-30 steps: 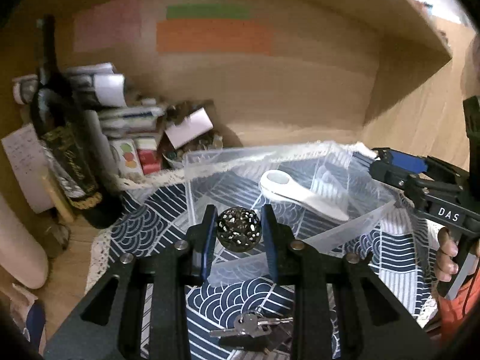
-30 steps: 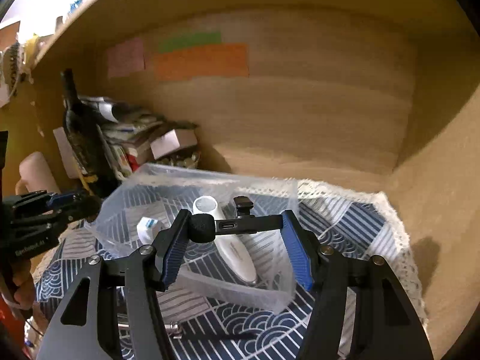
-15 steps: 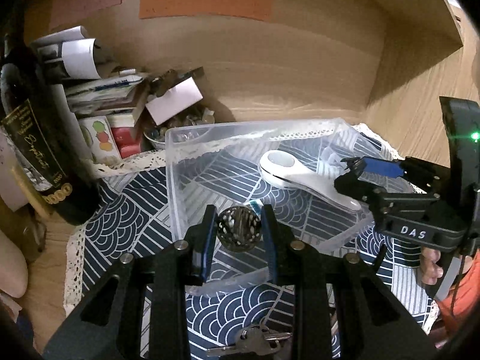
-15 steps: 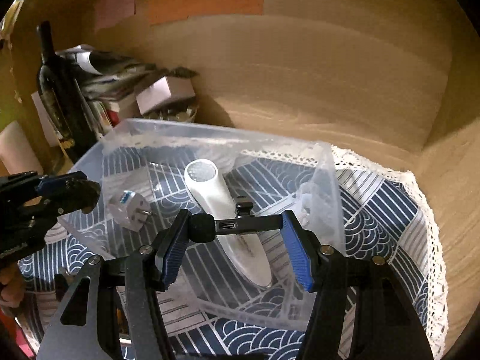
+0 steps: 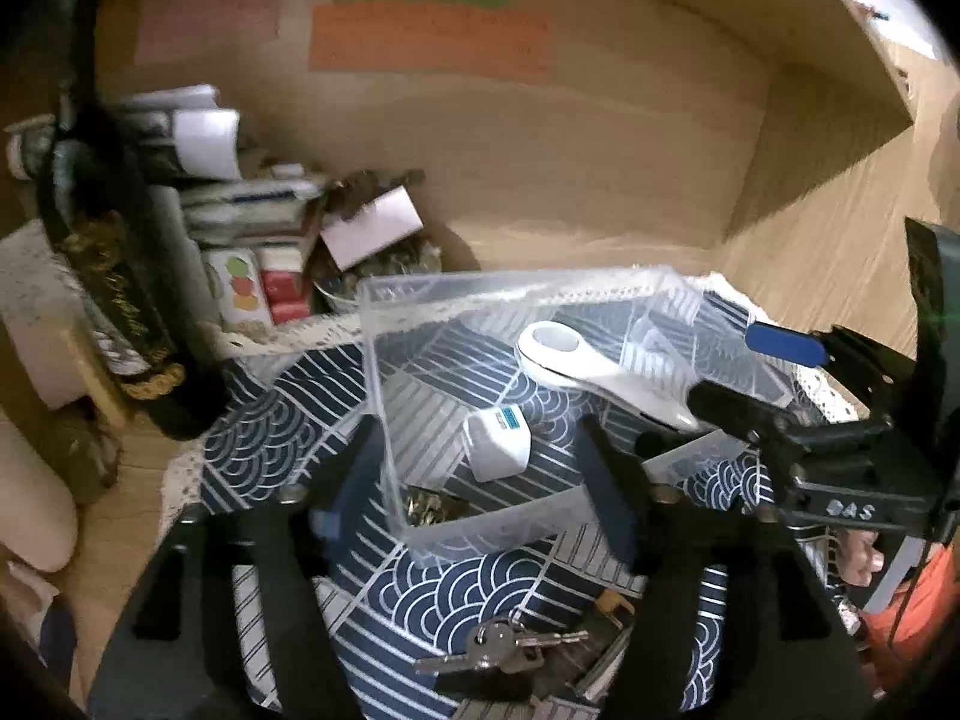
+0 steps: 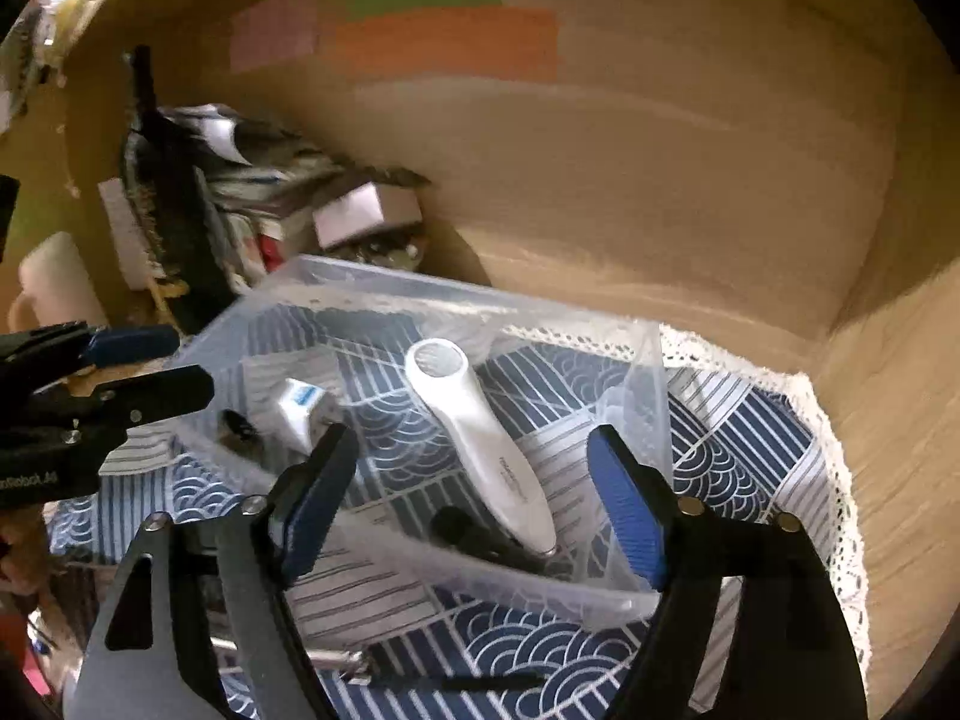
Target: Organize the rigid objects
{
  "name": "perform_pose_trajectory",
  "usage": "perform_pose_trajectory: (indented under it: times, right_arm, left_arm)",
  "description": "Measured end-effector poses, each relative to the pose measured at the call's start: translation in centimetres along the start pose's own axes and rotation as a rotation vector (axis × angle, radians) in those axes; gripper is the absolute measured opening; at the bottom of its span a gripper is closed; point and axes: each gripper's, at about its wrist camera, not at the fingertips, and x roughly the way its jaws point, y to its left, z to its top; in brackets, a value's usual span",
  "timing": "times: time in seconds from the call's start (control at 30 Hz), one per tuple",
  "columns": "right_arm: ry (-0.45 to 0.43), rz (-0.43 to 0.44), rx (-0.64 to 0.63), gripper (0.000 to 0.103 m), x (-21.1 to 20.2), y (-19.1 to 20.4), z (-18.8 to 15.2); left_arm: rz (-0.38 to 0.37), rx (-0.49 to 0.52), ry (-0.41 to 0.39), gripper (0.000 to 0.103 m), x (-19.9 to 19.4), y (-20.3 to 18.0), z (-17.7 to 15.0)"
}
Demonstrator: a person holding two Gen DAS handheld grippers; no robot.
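A clear plastic bin (image 5: 384, 396) (image 6: 651, 396) sits on a blue wave-patterned cloth. Inside lie a white handheld device (image 5: 594, 369) (image 6: 480, 444), a white plug adapter (image 5: 495, 444) (image 6: 300, 405), a speckled ball (image 5: 429, 507) in the near corner, and a black microphone-like clip (image 6: 474, 537). My left gripper (image 5: 480, 480) is open and empty over the bin's near corner. My right gripper (image 6: 474, 501) is open and empty over the bin's near wall. A bunch of keys (image 5: 504, 648) lies on the cloth in front of the bin.
A dark wine bottle (image 5: 114, 252) (image 6: 162, 204) stands at the left beside stacked boxes and papers (image 5: 252, 222). A small bowl of trinkets (image 5: 390, 267) sits behind the bin. Wooden walls close off the back and right side. The lace cloth edge (image 6: 834, 456) runs on the right.
Both grippers opened. The speckled ball dropped from my left gripper into the bin's near corner; the black clip dropped from my right gripper into the bin beside the white device.
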Motion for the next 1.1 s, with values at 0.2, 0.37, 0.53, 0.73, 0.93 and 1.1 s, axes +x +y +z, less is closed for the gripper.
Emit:
perform_pose_trajectory:
  times: [0.2,0.37,0.53,0.73,0.93,1.1]
  right_arm:
    - [-0.019,0.027,-0.033,0.083,-2.1,1.1,-1.2]
    - [0.022,0.057,-0.027,0.083,-2.1,1.8,-3.1]
    - [0.081,0.086,-0.021,0.084,-1.3,2.8,-5.3]
    - [0.154,0.118,-0.016,0.088,-0.2,3.6,-7.4]
    - [0.176,0.138,-0.039,0.097,0.0,4.9,-8.1]
    - [0.186,0.154,-0.063,0.100,0.3,6.1,-8.0]
  left_arm:
    - [0.029,0.005,-0.036,0.089,-3.0,0.3,-1.0]
    - [0.056,0.011,0.026,0.089,-2.9,1.0,-3.7]
    - [0.051,-0.010,0.127,0.089,-1.5,1.8,-6.9]
    - [-0.009,-0.018,0.216,0.085,-0.1,1.4,-9.4]
    - [-0.057,-0.015,0.237,0.051,0.5,0.9,-10.0]
    - [-0.043,-0.018,0.206,0.044,-0.2,1.2,-10.1]
